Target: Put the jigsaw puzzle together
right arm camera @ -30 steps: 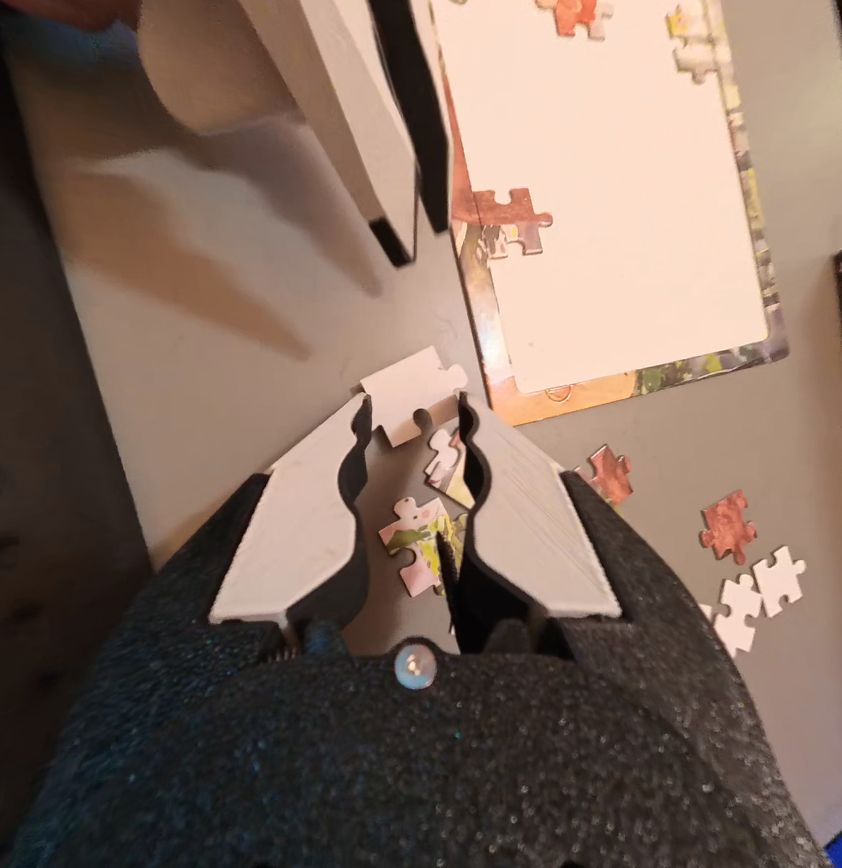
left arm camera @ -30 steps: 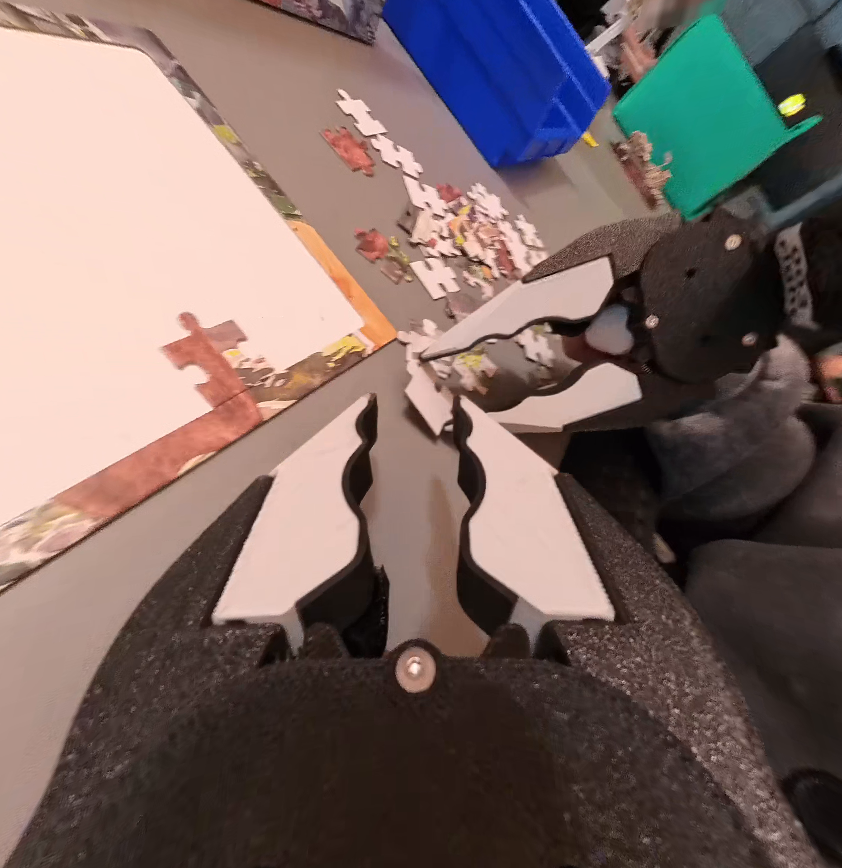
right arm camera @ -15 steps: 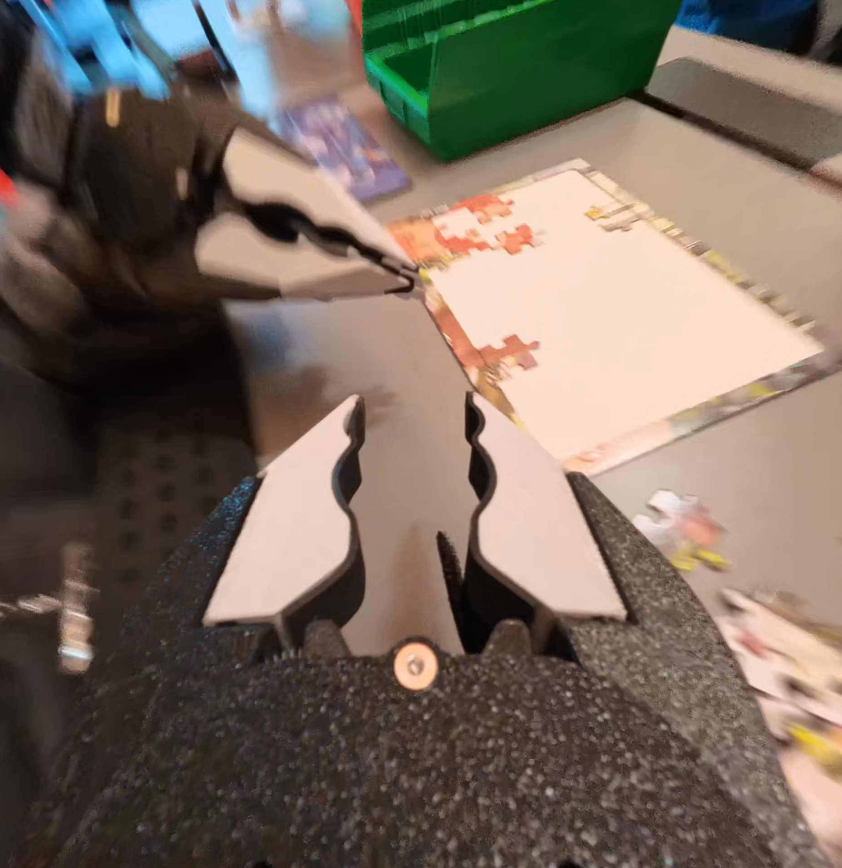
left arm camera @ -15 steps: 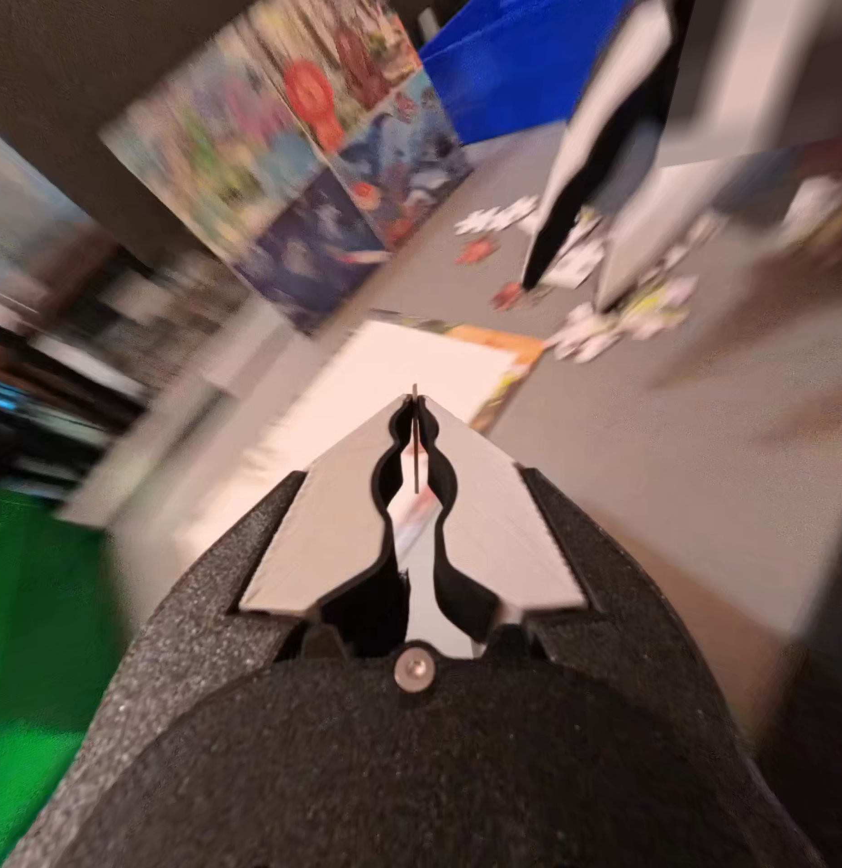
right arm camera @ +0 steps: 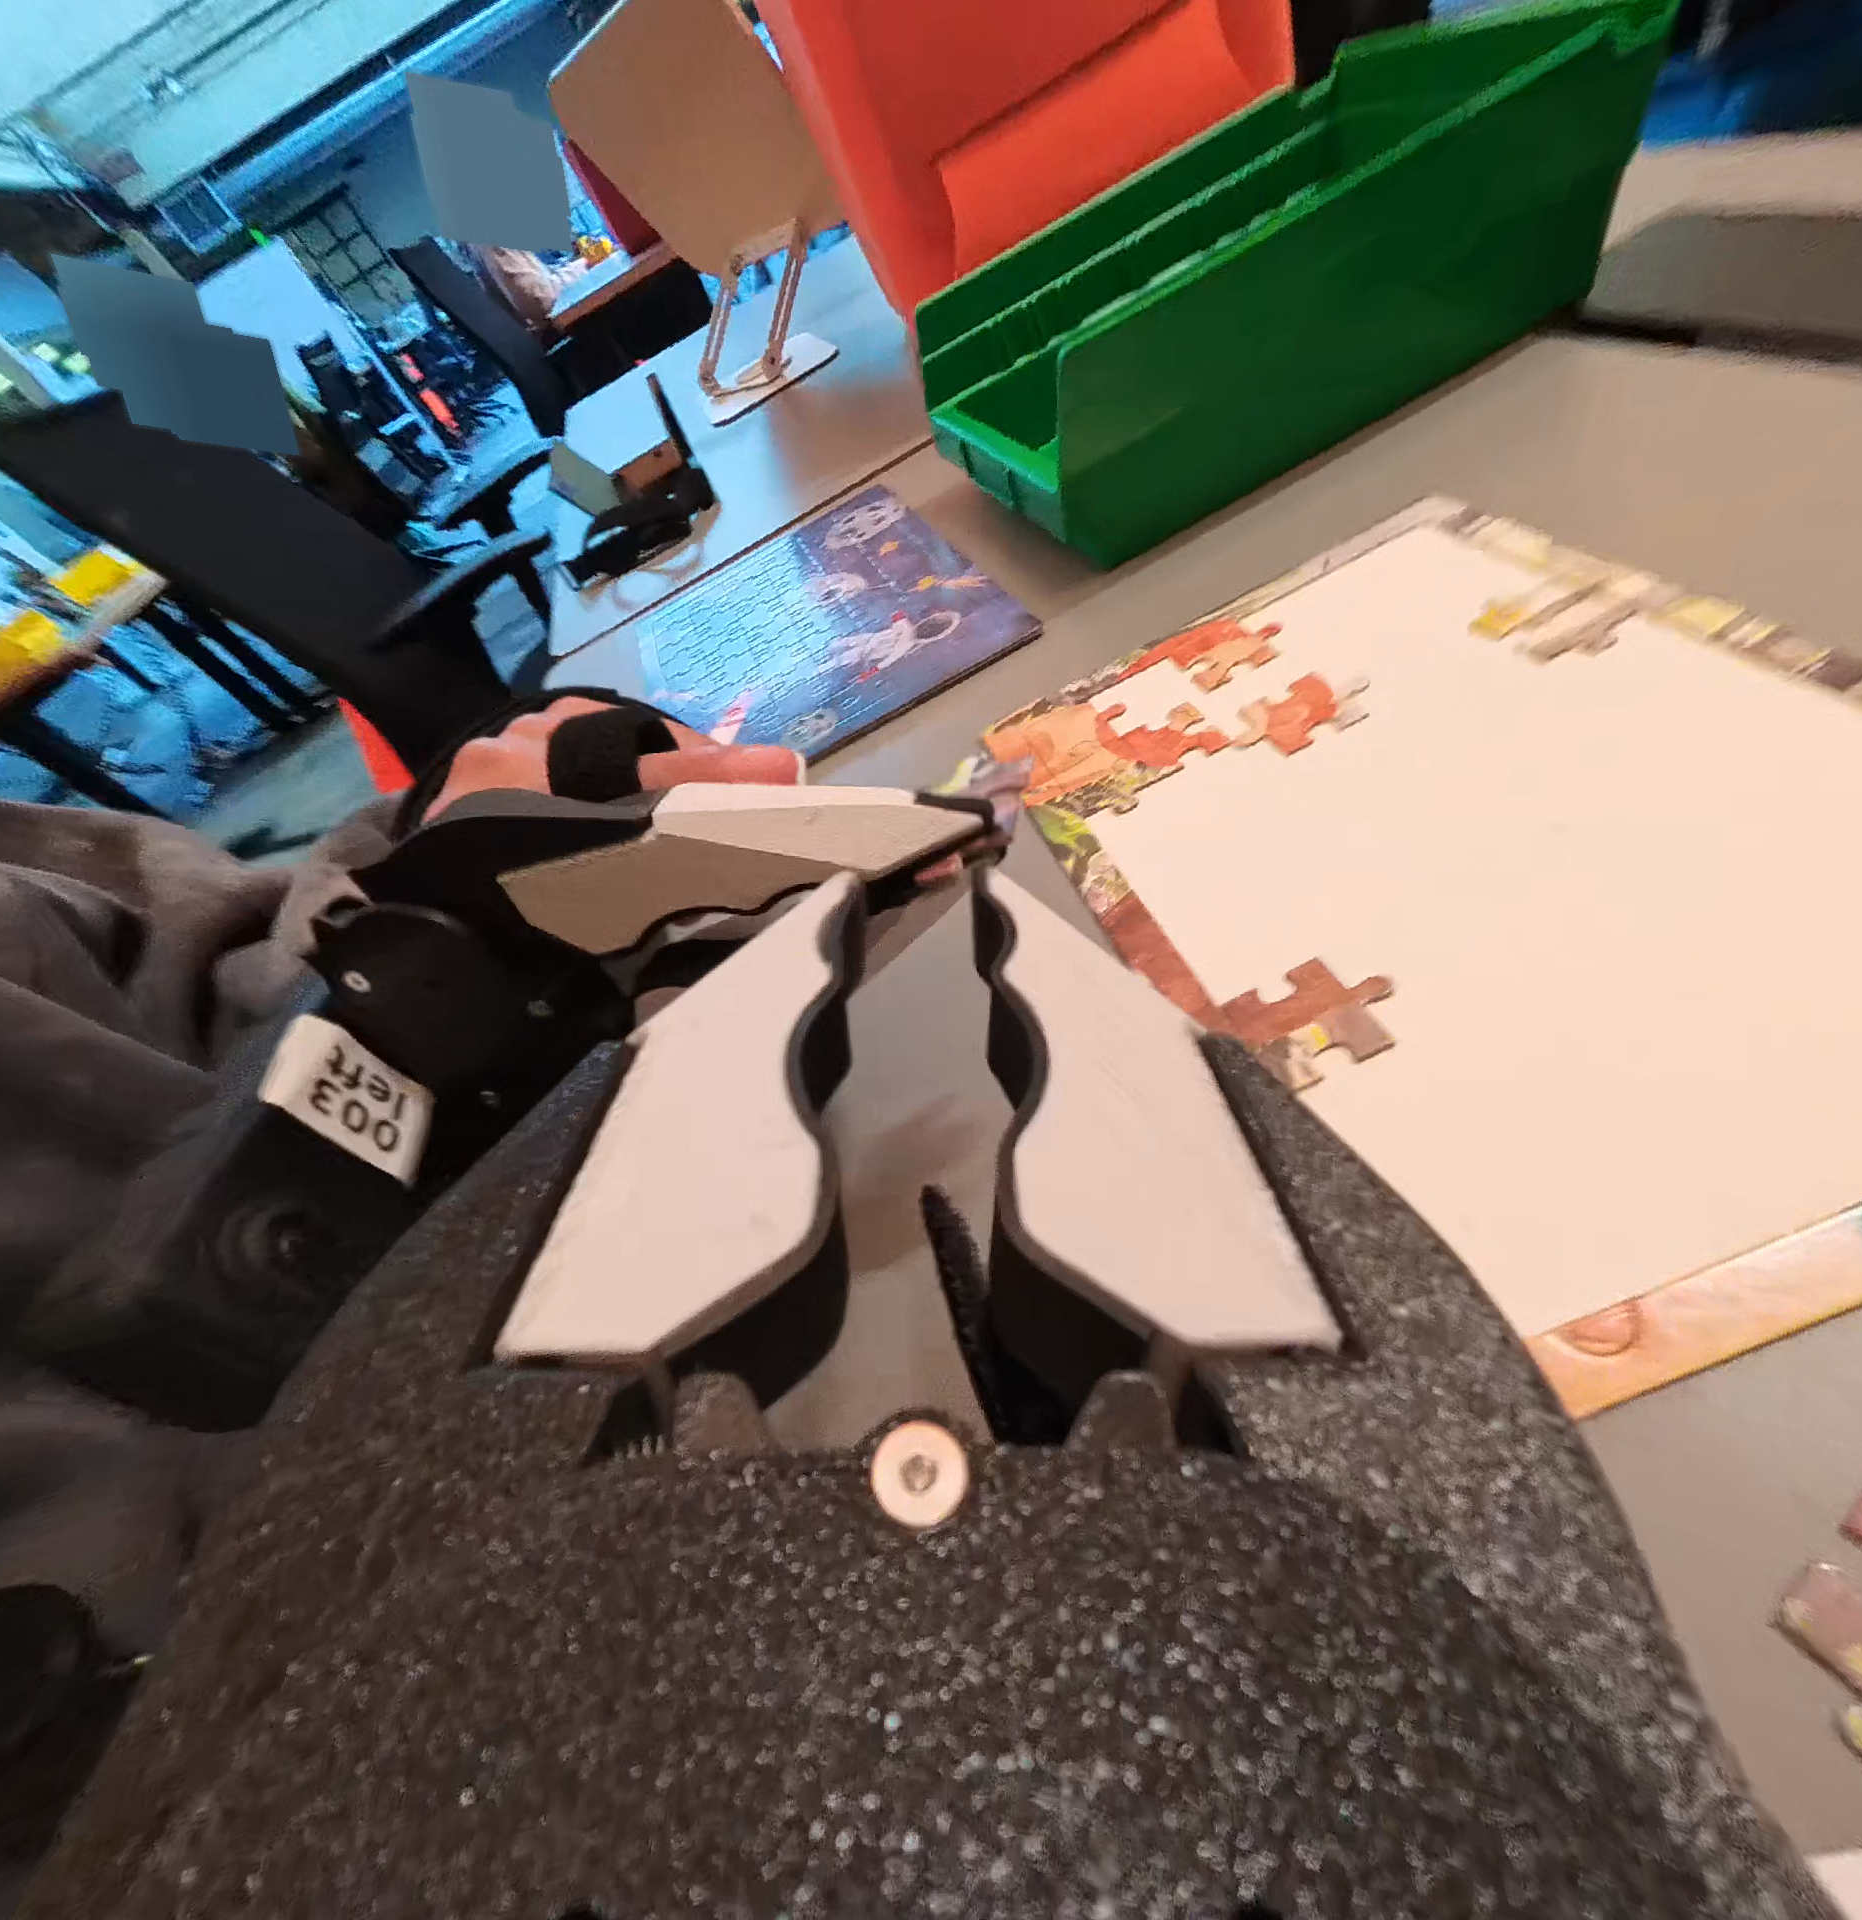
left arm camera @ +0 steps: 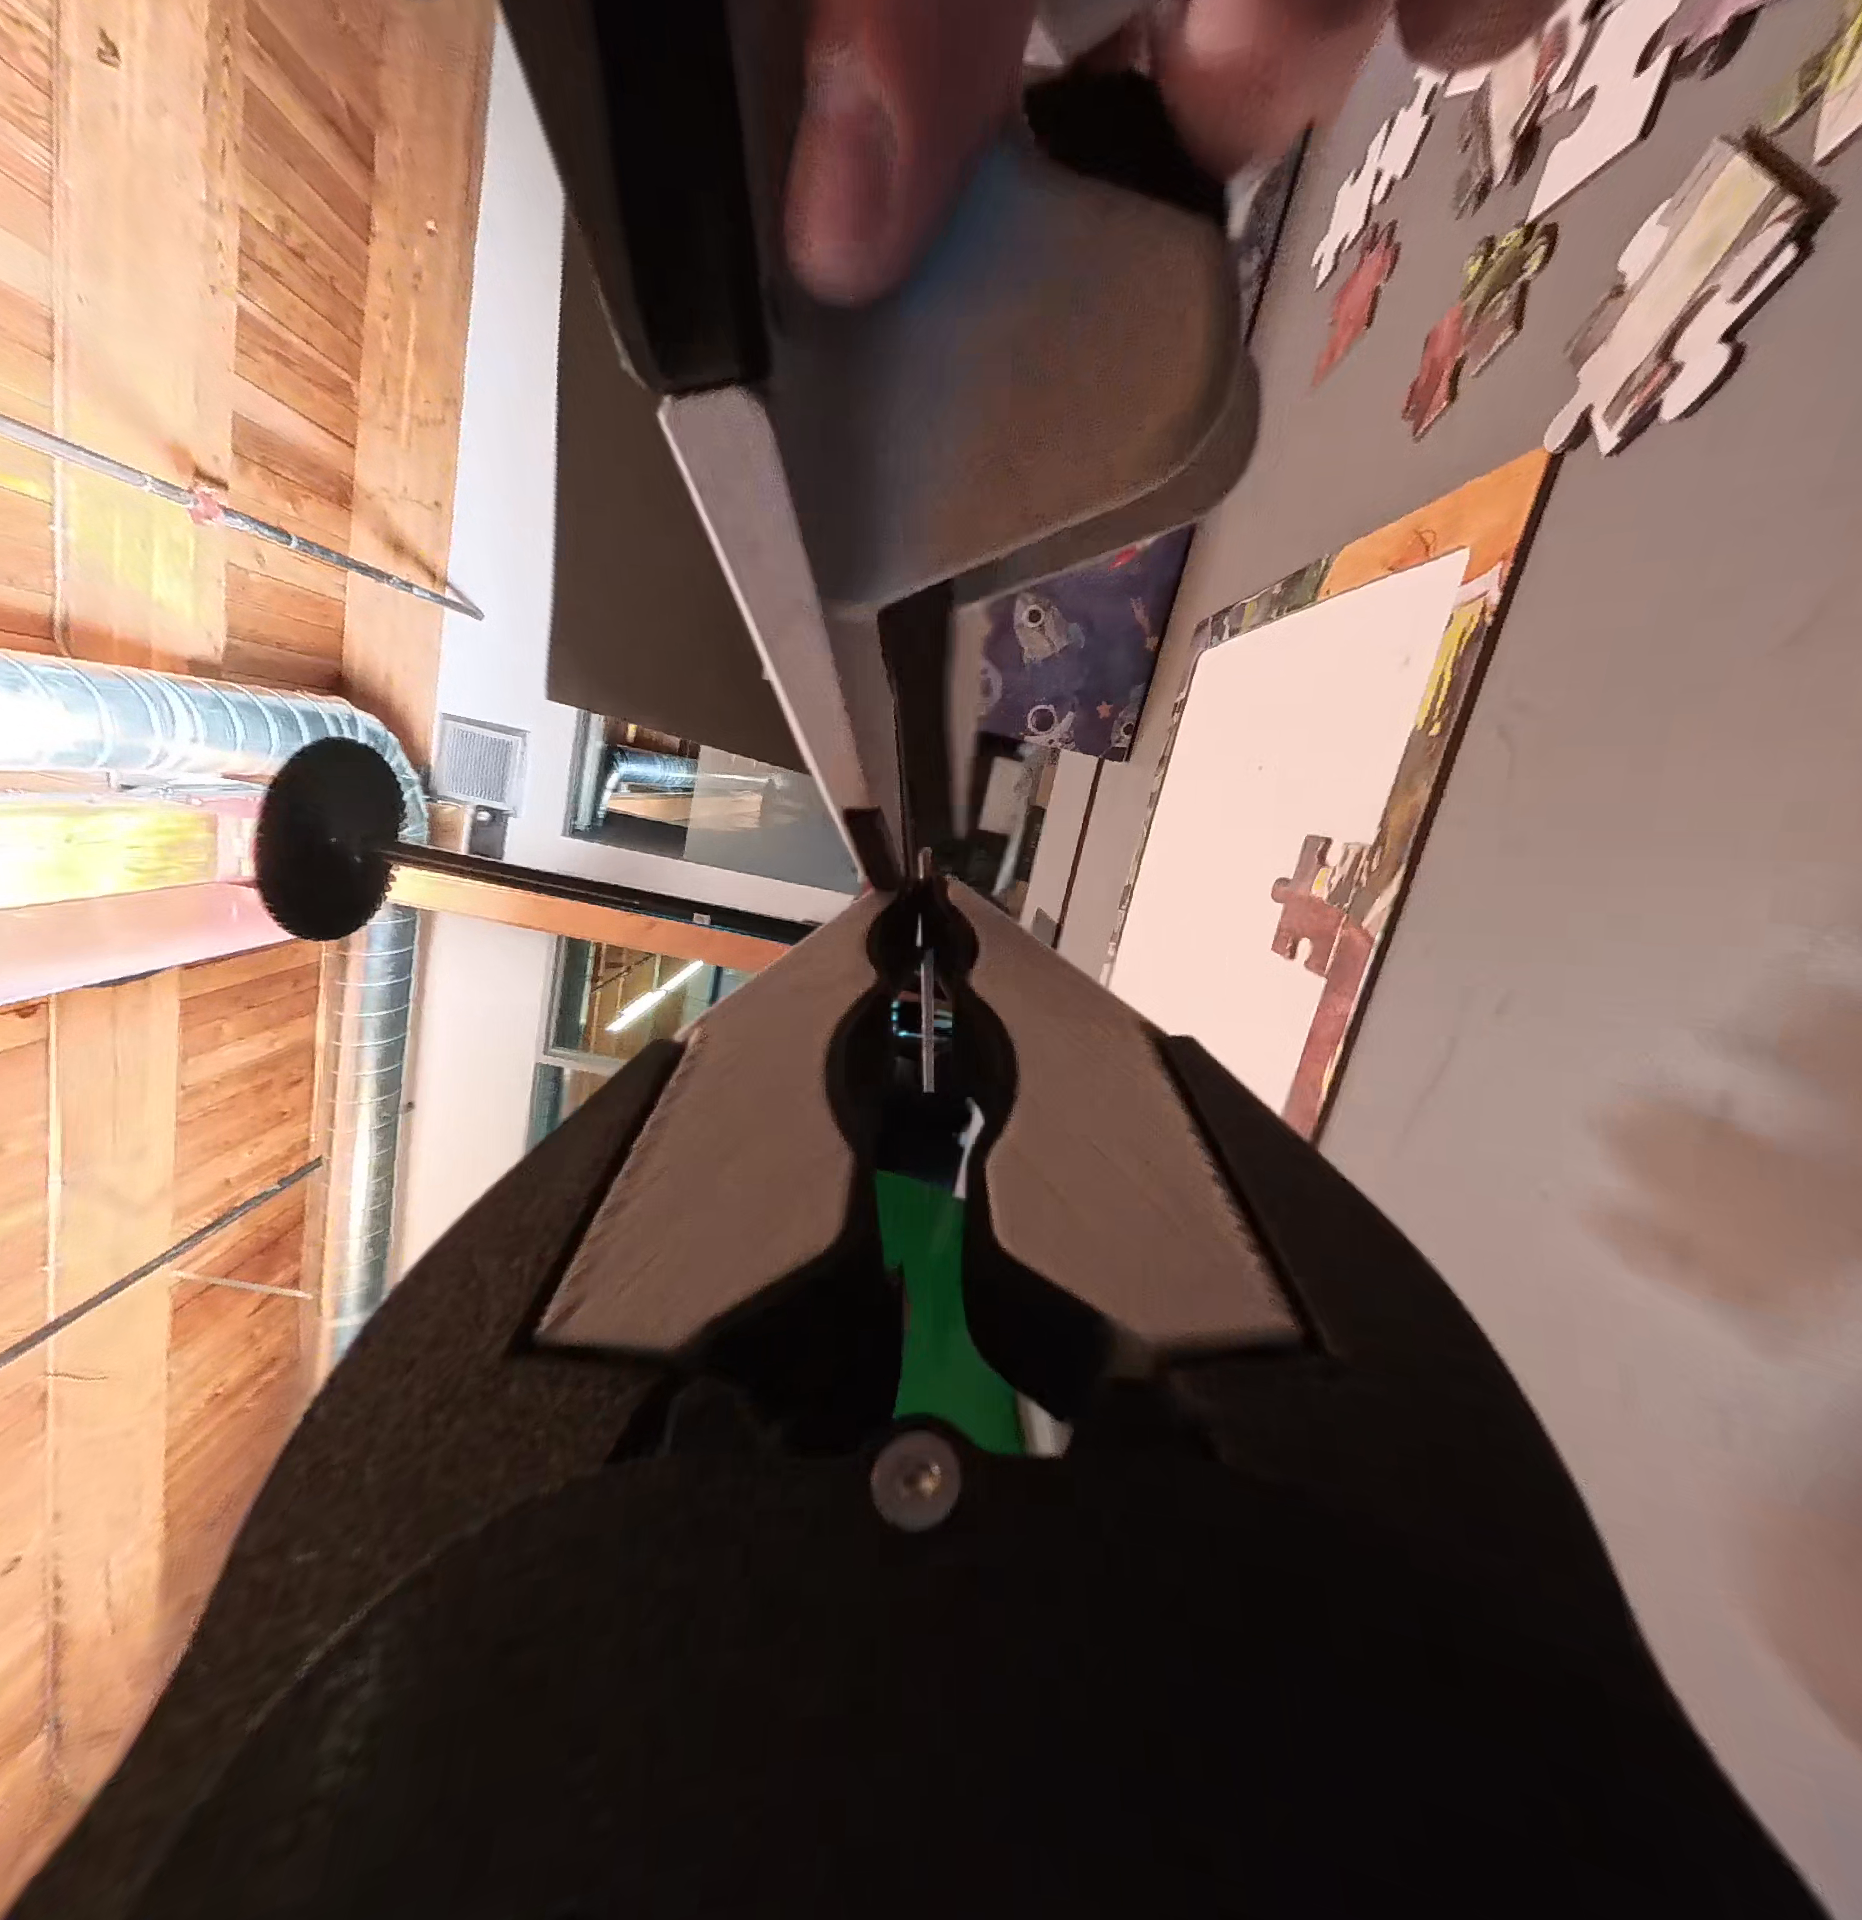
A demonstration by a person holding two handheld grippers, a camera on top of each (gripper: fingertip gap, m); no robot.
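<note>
Puzzle's barely started: on the grey counter (right arm camera: 1685,436), the puzzle board (right arm camera: 1478,935) filling the right-centre of the right wrist view is mostly bare white, with just some border, a red cluster at its upper-left corner and a brown tabbed bit low on its left edge. The green bin (right arm camera: 1270,343) at upper right looks empty, and loose pieces (left arm camera: 1509,187) still sit in the left view's upper-right corner. The left claw (left arm camera: 922,914) is pinched on a thin edge-on puzzle piece (left arm camera: 925,1023) at frame centre, right claw (right arm camera: 911,894) spread apart and empty.
</note>
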